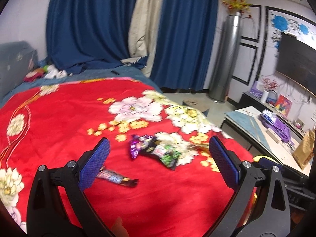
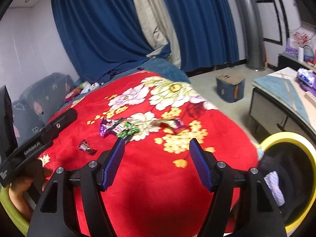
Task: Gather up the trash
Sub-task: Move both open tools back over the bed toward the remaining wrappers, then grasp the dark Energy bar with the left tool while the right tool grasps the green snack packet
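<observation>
A red floral blanket [image 1: 69,118] carries scattered candy wrappers [image 1: 156,150].

A home, bed and living room in one. Bed under a red flowered blanket [image 1: 59,118]; blue curtains [image 1: 88,23] with a cream panel between, floor to ceiling. Wall-mounted television [image 1: 298,59] above a low media cabinet [image 1: 254,98] cluttered with small items. Tall silver standing air conditioner [image 1: 225,59] in the corner. Low coffee table [image 1: 246,118], patterned sofa [image 2: 39,96] beside the bed

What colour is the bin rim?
Yellow; the bin shows best in the right wrist view, at the bed's lower right edge.
</observation>
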Demonstrator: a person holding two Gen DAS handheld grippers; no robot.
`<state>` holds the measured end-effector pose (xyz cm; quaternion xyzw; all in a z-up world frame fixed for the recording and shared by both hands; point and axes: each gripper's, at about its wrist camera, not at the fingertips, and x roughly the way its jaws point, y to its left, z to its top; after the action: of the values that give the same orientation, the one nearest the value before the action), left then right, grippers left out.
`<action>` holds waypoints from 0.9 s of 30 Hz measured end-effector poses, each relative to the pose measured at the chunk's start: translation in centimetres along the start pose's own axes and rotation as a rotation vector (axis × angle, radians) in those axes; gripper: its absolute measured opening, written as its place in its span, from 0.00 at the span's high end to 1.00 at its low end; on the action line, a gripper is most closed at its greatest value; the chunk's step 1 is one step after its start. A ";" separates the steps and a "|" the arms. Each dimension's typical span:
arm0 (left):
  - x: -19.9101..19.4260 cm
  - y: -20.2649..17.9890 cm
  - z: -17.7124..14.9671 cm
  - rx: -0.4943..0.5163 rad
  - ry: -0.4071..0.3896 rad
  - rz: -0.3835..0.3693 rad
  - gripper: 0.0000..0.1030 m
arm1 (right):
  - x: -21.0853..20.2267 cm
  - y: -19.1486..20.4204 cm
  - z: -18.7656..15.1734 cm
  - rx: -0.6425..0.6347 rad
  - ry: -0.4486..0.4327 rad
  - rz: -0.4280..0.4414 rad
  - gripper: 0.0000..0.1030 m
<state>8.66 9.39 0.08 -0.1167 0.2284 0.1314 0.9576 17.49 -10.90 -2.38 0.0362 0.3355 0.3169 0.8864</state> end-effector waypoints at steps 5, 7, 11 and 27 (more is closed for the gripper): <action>0.7 3.7 -0.6 -0.081 0.061 0.061 0.11 | 2.4 0.9 0.6 -0.012 0.040 0.024 0.37; 1.2 5.2 -1.0 -0.119 0.091 0.075 0.11 | 3.5 1.3 0.8 -0.018 0.061 0.034 0.37; 2.2 7.1 -1.8 -0.179 0.149 0.080 0.11 | 5.7 2.0 1.1 -0.010 0.105 0.060 0.37; 5.5 9.5 -4.4 -0.318 0.291 0.037 0.18 | 14.0 3.9 1.7 0.047 0.228 0.078 0.44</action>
<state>8.69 18.19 -7.83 -0.2797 0.3427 0.1650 0.8816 24.47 0.69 -8.04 0.0338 0.4397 0.3453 0.8285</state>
